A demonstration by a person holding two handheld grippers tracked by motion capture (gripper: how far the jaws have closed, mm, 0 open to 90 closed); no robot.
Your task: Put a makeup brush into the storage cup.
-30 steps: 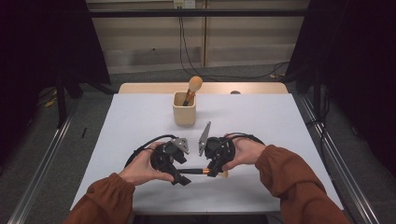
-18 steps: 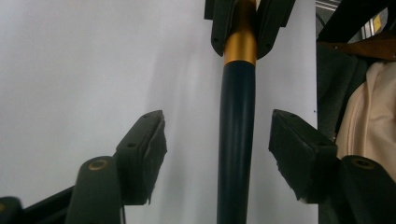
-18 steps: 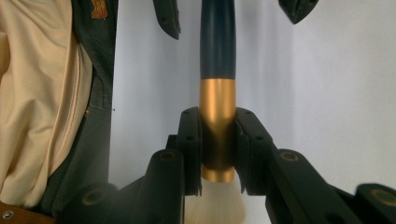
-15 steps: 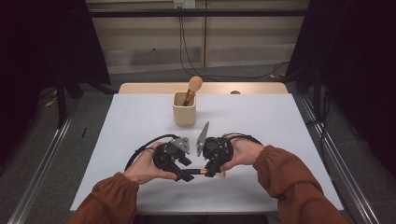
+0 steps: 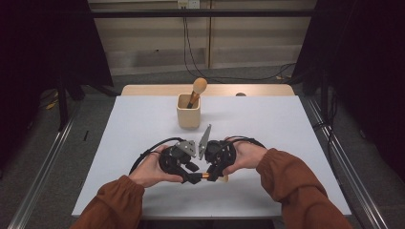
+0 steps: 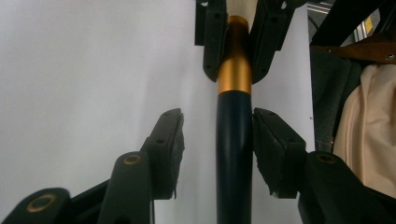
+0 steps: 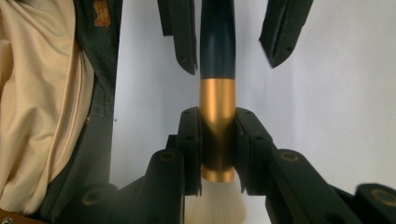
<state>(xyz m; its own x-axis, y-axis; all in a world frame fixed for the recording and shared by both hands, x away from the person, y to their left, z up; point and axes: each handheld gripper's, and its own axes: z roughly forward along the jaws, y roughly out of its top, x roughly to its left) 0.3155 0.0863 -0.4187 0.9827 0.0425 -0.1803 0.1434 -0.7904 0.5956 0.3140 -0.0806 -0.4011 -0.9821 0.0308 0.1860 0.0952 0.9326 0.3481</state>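
High view: left gripper [image 5: 195, 178] and right gripper [image 5: 212, 174] face each other over the near middle of the white table [image 5: 286, 129], with a makeup brush [image 5: 204, 176] bridging between them, held just above the tabletop. Further back stands a wooden cup [image 5: 188, 110] with another brush [image 5: 197, 89] upright in it, well apart from the hands.

Left gripper view: the brush's dark handle [image 6: 234, 154] runs up between the jaws. The jaws have just been closing on it; the right-hand pad touches or almost touches the handle, the left-hand pad is a clear gap away, so no pinch yet. The gold ferrule [image 6: 234, 65] beyond is clamped by the other gripper.

Right gripper view: jaws pressed tight on the gold ferrule [image 7: 217, 126], white bristles [image 7: 217, 205] bunched below them, handle pointing away toward the left gripper's spread jaws.

Step in hand looks like a handover, right to left. To do it well: finish closing the left jaws square on the handle, centre it so both pads bear evenly, and keep the right grip firm until then. Release early and the brush likely drops.

Long axis: about level, running left–right across the table; bristle end to the person's right, handle end to the left.
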